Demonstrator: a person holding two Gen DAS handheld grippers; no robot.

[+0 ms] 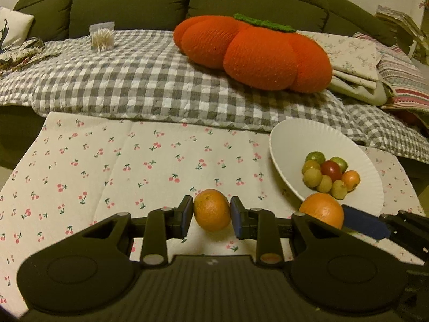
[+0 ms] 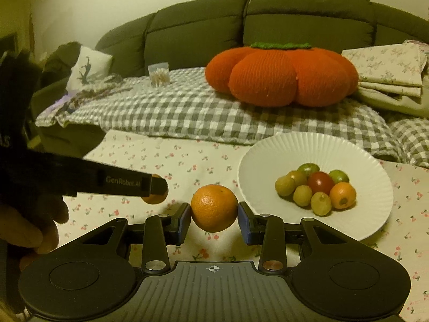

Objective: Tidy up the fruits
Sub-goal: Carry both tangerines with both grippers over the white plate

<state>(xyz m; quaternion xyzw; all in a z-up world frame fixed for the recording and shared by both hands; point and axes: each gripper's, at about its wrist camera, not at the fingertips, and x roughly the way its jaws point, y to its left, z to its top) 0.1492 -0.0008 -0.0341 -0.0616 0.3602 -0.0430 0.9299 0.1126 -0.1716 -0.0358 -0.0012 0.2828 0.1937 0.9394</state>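
Nearest, the left gripper (image 1: 211,216) pinches a small orange (image 1: 211,210) just above the cherry-print cloth (image 1: 107,166), and the right gripper (image 2: 214,218) pinches a larger orange (image 2: 214,208) beside it. Farther right, a white plate (image 2: 268,155) holds a cluster of small fruits (image 2: 316,187); beyond lies a pumpkin cushion (image 2: 281,76).

You've got dim, yellowish indoor light, soft shadows, no glare; strong fisheye bending w/ dark corners, slight blur overall.

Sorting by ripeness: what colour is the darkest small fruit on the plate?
Dark red fruit, clearest in the right wrist view.
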